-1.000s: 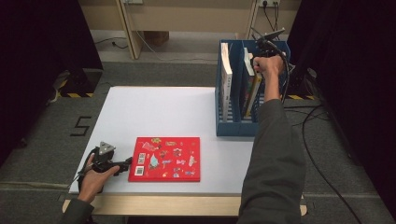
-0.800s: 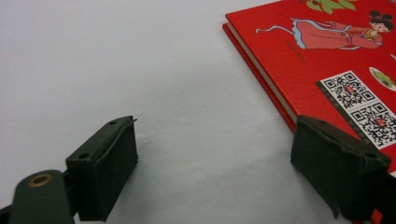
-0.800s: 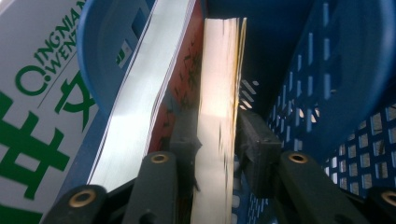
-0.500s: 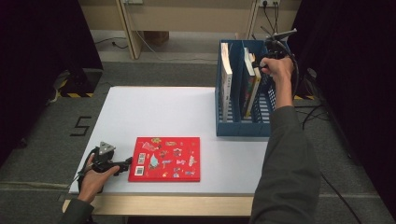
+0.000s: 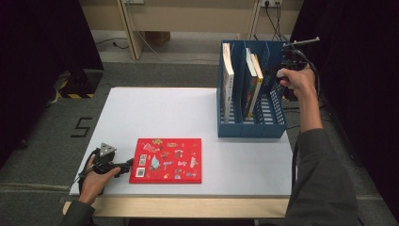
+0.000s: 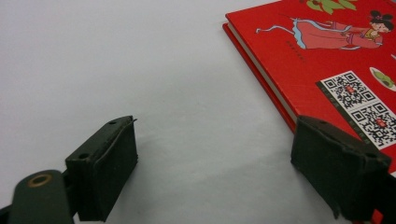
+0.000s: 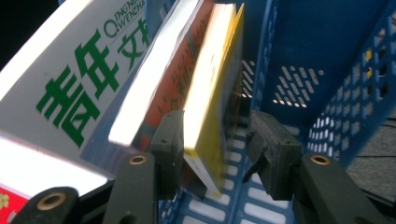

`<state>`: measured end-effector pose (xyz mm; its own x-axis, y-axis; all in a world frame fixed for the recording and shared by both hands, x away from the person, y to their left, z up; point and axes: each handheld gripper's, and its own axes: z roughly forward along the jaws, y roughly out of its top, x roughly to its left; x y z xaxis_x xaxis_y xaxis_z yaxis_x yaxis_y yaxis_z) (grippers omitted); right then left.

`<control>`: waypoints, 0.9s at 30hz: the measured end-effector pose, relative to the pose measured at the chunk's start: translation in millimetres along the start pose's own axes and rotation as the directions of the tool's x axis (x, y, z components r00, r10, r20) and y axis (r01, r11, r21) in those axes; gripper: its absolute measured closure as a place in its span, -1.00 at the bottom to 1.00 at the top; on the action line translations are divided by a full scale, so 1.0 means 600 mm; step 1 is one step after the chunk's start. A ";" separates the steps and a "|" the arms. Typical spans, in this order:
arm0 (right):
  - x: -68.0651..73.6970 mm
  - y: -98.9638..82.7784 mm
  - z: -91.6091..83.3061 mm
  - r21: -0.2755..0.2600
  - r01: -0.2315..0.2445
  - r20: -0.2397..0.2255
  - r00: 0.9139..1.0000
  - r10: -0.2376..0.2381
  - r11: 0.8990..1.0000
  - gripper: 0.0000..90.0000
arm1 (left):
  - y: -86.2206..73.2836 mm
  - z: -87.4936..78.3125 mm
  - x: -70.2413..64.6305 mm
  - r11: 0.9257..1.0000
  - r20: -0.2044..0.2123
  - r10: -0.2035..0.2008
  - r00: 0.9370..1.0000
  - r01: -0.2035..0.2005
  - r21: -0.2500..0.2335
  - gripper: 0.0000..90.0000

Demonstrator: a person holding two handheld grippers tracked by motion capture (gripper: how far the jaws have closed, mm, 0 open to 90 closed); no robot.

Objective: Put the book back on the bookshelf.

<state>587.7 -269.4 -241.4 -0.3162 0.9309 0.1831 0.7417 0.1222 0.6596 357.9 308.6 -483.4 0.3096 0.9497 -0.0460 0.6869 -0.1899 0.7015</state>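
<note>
A book (image 5: 166, 160) lies flat on the table (image 5: 155, 113), near its front edge and left of centre. The left gripper (image 5: 123, 165) rests on the table just left of the book. A file rack (image 5: 251, 127) stands on the table's right part, behind the book. One volume (image 5: 227, 80) stands in the rack's left compartment; two volumes (image 5: 252, 82) lean together in the middle compartment. The right gripper (image 5: 275, 71) hangs over the rack's right side.
</note>
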 end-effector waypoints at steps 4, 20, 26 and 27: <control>-0.003 -0.014 -0.013 -0.006 0.010 -0.003 1.000 -0.010 1.000 0.25 | 0.000 0.000 0.000 1.000 0.001 -0.001 1.000 0.001 0.000 -0.70; 0.025 -0.086 -0.037 -0.024 0.075 -0.045 0.996 -0.076 0.997 0.07 | 0.000 0.000 0.001 1.000 0.003 0.001 1.000 -0.001 0.003 -0.70; 0.048 -0.119 -0.032 -0.022 0.109 -0.082 0.991 -0.110 0.994 0.03 | 0.000 0.000 0.001 1.000 0.004 0.000 1.000 0.000 0.003 -0.70; 0.053 -0.125 -0.031 -0.028 0.110 -0.092 0.989 -0.112 0.994 0.01 | 0.000 0.000 0.001 1.000 0.003 0.000 1.000 0.000 0.003 -0.70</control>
<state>510.8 -255.2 -271.3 -0.4500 0.8758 0.1743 0.6857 0.2139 0.6957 358.0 309.0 -483.4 0.3120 0.9489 -0.0482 0.6885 -0.1908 0.6997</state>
